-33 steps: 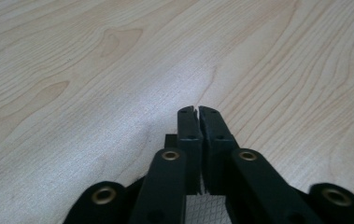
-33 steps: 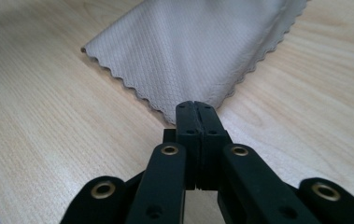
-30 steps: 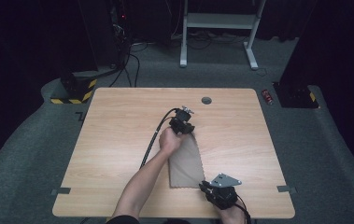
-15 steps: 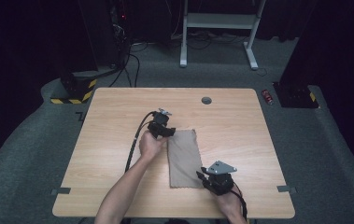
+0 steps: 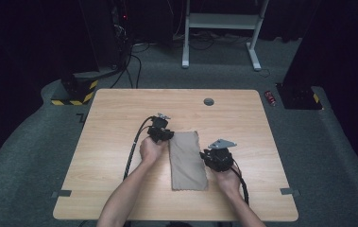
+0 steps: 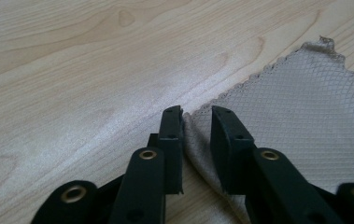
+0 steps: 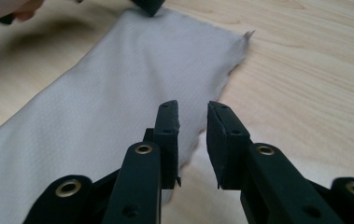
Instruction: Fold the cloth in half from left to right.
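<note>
We have the grey cloth (image 5: 188, 160) folded into a strip; our left gripper (image 6: 196, 122), jaws just closing, straddles its edge, our right gripper (image 7: 193, 117) hovers apart beside it, another fold probably remaining.

Bare table (image 5: 115, 123) lies open at the frame's left, top and far right; mid-frame, the cloth (image 5: 187, 161) sits hemmed between left gripper (image 5: 163, 135) and right gripper (image 5: 216, 158)
</note>
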